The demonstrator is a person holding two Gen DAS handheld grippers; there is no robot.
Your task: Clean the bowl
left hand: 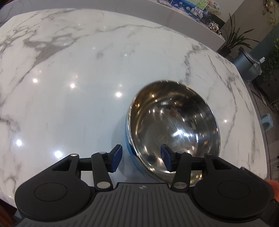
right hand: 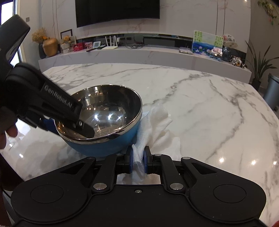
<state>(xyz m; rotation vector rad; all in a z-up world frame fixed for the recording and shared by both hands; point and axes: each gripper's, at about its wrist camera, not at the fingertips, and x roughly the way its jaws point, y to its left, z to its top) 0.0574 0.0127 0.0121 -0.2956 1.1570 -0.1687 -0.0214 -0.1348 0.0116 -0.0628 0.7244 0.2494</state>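
Right wrist: tongs (right hand: pixel 137 157) pinch cloth (right hand: pixel 153 122) beside bowl (right hand: pixel 104 111).

A dark wall-mounted television (right hand: pixel 117 10) hangs above a long white marble shelf (right hand: pixel 139 55) behind the glossy marble table (right hand: pixel 200 104).

Bare tabletop (right hand: pixel 200 104) is lying open left, right and beyond the bowl (right hand: pixel 104 122). Left tongs (left hand: pixel 141 158) are straddling its near rim, while a white cloth (right hand: pixel 157 125) is crowding its right flank.
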